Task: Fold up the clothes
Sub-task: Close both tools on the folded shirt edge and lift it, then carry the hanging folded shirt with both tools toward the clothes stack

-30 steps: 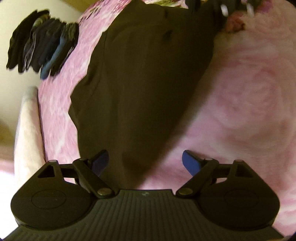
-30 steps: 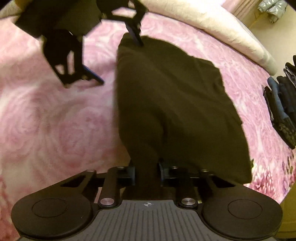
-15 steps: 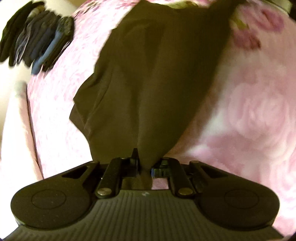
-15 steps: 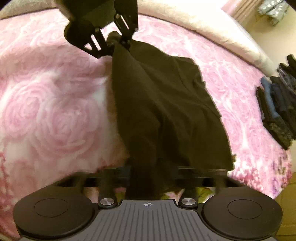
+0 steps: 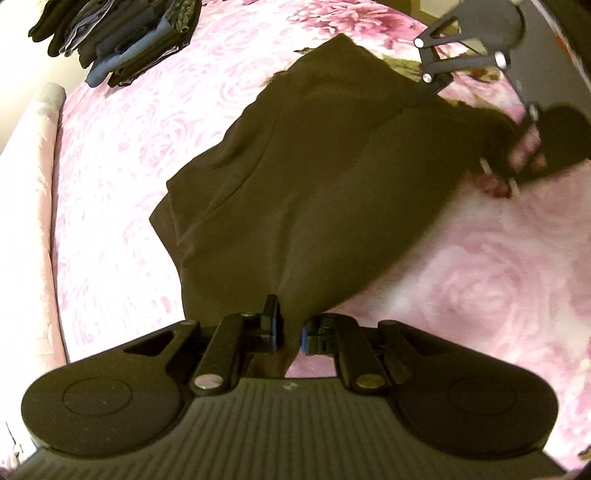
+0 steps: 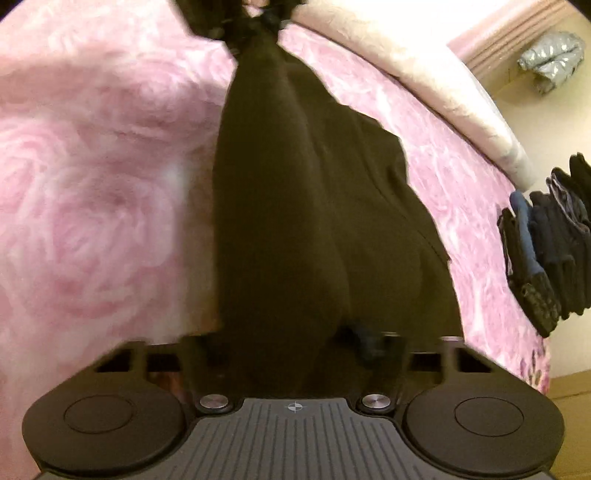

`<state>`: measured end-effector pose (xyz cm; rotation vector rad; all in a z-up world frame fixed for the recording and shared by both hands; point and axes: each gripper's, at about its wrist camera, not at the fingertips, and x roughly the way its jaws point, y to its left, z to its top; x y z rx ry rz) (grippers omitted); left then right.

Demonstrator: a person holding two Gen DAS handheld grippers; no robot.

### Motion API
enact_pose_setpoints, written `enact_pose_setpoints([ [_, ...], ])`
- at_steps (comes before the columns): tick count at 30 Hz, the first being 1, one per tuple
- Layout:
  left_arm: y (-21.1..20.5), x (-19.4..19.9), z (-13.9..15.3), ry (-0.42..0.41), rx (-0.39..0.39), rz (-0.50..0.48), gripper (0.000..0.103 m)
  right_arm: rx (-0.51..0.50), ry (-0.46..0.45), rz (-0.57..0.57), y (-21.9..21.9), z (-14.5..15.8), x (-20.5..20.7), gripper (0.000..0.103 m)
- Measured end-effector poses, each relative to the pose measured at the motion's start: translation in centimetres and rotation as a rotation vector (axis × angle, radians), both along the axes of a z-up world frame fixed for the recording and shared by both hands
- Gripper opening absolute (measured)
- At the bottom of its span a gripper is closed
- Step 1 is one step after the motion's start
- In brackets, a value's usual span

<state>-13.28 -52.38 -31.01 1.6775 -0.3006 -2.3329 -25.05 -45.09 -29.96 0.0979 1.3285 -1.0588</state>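
A dark brown garment (image 5: 332, 166) (image 6: 295, 203) lies stretched along a pink rose-patterned blanket (image 5: 498, 277) (image 6: 92, 203). My left gripper (image 5: 288, 332) is shut on one end of it, and the cloth rises bunched between the blue pads. The right wrist view shows this left gripper (image 6: 258, 14) at the top edge, holding that end up. At the other end, my right gripper (image 6: 291, 343) (image 5: 465, 125) is closing its jaws. A thick fold of the garment sits between them. The view is blurred and the pads do not clearly press on the cloth.
A stack of folded dark and blue clothes (image 5: 118, 37) (image 6: 546, 251) sits on the blanket's far side. A cream padded bed edge (image 5: 26, 184) (image 6: 424, 74) runs along one side. A silver bundle (image 6: 550, 62) lies on the floor beyond.
My left gripper went from open to shut on the garment's end and lifted it. My right gripper let go of its end, spread wide, and now narrows around the cloth again.
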Motion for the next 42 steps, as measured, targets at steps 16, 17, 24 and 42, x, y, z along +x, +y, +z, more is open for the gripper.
enact_pose_setpoints([
  [16, 8.0, -3.7, 9.2, -0.011, 0.013, 0.094, 0.008, 0.103, -0.047, 0.203, 2.1, 13.2, -8.7, 0.020],
  [17, 8.1, -4.0, 9.8, -0.007, 0.012, 0.112, 0.008, 0.104, -0.049, 0.215, 2.1, 13.8, -9.1, 0.020],
  [24, 8.3, -6.1, 13.2, -0.011, 0.000, 0.215, 0.008, 0.111, -0.077, 0.297, 2.0, 17.2, -11.6, 0.019],
  [42, 11.6, -6.8, 18.4, 0.025, -0.121, 0.229, 0.008, 0.028, -0.064, 0.290, 3.9, 22.7, -12.5, 0.019],
])
